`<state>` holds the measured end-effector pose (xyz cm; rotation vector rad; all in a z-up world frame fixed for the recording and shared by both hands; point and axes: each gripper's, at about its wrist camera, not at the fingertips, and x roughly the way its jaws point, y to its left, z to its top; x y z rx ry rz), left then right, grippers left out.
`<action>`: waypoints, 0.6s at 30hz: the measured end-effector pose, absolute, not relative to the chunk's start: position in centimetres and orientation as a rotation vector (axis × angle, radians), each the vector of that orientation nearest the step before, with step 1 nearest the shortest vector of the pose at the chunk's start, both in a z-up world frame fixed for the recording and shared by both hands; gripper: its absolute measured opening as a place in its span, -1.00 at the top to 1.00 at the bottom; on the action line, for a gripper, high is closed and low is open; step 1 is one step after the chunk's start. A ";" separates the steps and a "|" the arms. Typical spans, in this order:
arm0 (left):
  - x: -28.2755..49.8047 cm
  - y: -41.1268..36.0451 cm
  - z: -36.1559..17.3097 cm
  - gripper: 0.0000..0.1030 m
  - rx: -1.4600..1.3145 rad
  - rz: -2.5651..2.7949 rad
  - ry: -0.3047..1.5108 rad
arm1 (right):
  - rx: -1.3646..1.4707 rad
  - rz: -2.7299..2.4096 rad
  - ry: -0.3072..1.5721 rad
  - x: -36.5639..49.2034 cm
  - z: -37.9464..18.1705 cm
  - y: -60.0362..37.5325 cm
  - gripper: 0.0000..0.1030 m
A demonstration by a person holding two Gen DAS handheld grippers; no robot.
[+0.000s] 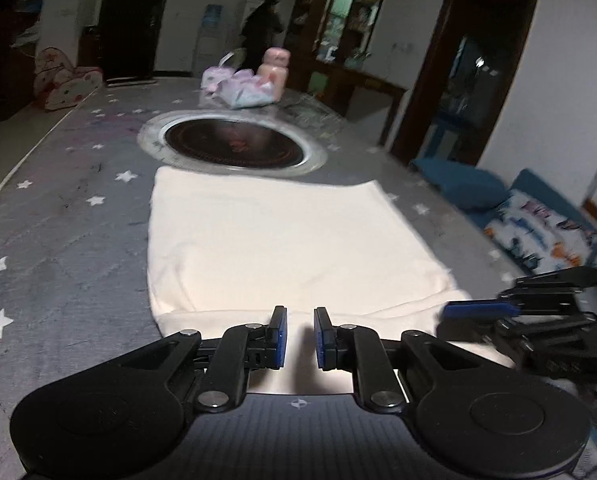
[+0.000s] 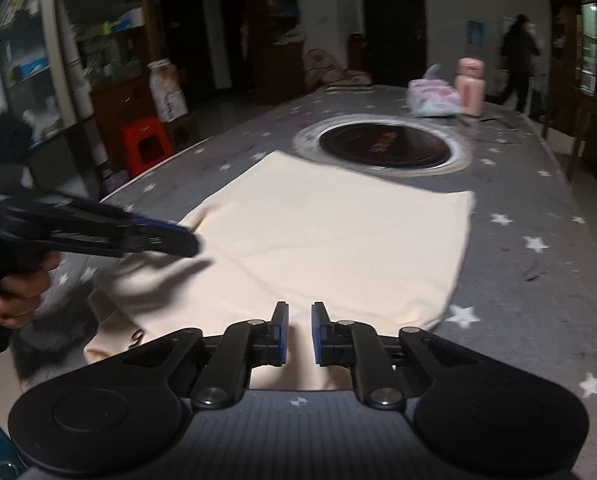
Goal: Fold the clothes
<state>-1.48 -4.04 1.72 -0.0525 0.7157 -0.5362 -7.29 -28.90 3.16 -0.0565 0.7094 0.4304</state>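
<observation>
A cream garment [image 1: 274,240] lies folded flat on the grey star-patterned table cover [image 1: 58,248]; it also shows in the right wrist view [image 2: 338,240]. My left gripper [image 1: 300,322] hovers over the garment's near edge, jaws a small gap apart, nothing between them. My right gripper [image 2: 299,318] is likewise slightly open and empty over the near edge. Each gripper shows in the other's view: the right one at the right side [image 1: 478,310], the left one at the left side [image 2: 178,238], held by a hand.
A round dark hotplate [image 1: 234,144] is set in the table just beyond the garment. A pink bottle [image 1: 272,74] and a pastel bag [image 1: 238,90] stand at the far end. A blue sofa [image 1: 538,220] is right of the table; a red stool [image 2: 146,144] left.
</observation>
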 end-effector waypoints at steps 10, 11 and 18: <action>-0.5 -1.7 0.9 0.74 -0.085 -0.411 0.728 | -0.075 0.417 0.707 -7.1 2.4 -28.9 0.58; -0.7 -1.8 1.2 0.74 -0.078 -0.413 0.725 | -0.078 0.424 0.698 -7.3 2.6 -28.7 0.57; -4.2 -2.4 3.3 0.57 0.000 -0.524 0.679 | -0.135 0.454 0.694 -9.0 3.0 -27.8 0.45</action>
